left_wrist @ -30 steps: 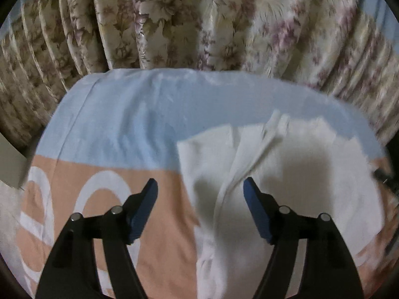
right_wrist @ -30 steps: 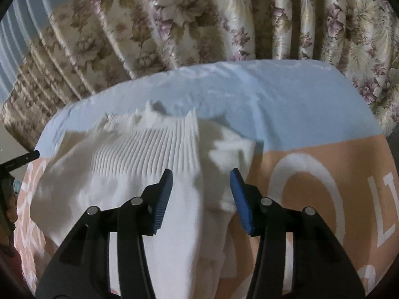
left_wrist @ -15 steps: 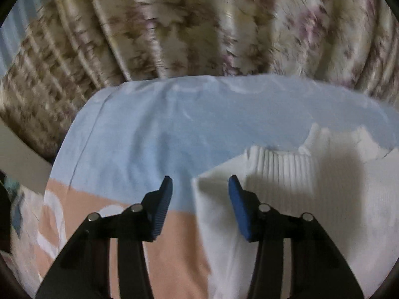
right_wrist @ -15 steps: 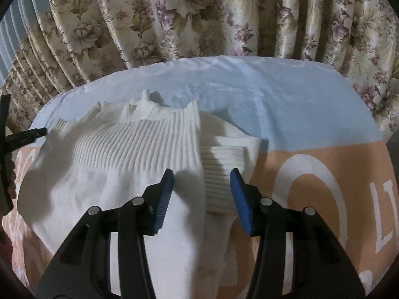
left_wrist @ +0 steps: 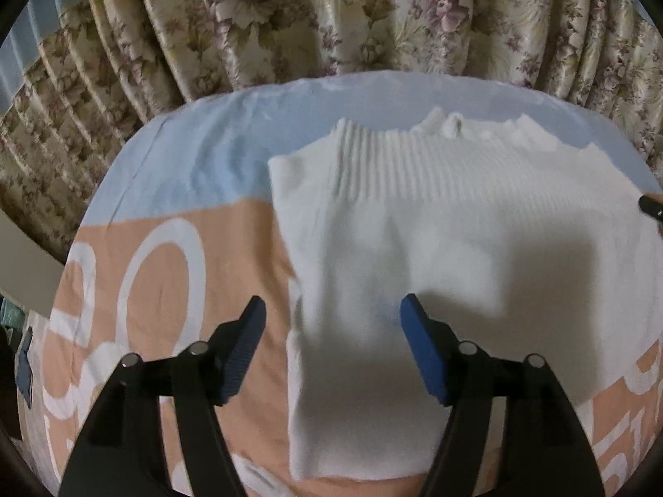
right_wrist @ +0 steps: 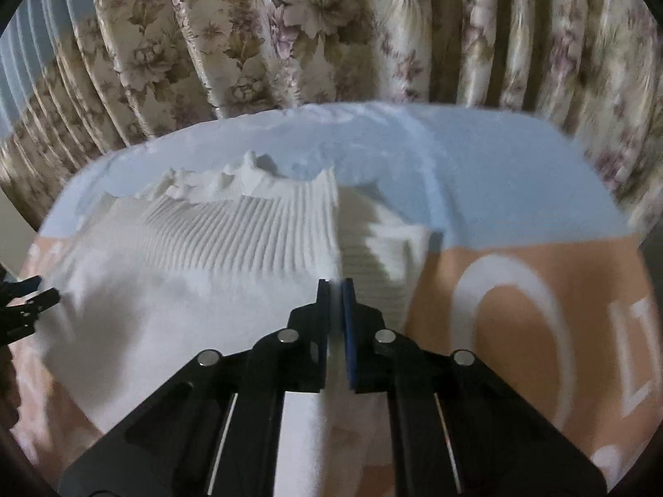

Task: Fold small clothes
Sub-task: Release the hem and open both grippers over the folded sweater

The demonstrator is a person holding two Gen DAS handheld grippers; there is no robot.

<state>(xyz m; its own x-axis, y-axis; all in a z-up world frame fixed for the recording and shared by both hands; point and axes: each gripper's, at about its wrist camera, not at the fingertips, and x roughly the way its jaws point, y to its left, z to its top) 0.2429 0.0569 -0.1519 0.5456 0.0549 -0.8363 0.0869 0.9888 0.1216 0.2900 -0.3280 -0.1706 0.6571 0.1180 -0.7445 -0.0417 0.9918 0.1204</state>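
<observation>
A white knitted sweater [left_wrist: 435, 227] with a ribbed collar lies flat on the bed cover [left_wrist: 178, 174], sleeves folded in. My left gripper [left_wrist: 331, 323] is open, its blue pads spread above the sweater's left edge and touching nothing. In the right wrist view the sweater [right_wrist: 207, 273] lies left of centre with a folded ribbed cuff [right_wrist: 385, 261] at its right side. My right gripper [right_wrist: 335, 290] is shut, with white fabric of the sweater's right edge between its pads. The left gripper's tips [right_wrist: 29, 298] show at the far left.
The bed cover is light blue at the back and peach with large white letters [right_wrist: 518, 310] in front. Flowered curtains [left_wrist: 331, 20] hang right behind the bed. A pale furniture edge [left_wrist: 25, 273] stands at the left.
My right gripper has closed from open onto the sweater's right edge. My left gripper has widened and drawn back, so more of the sweater shows.
</observation>
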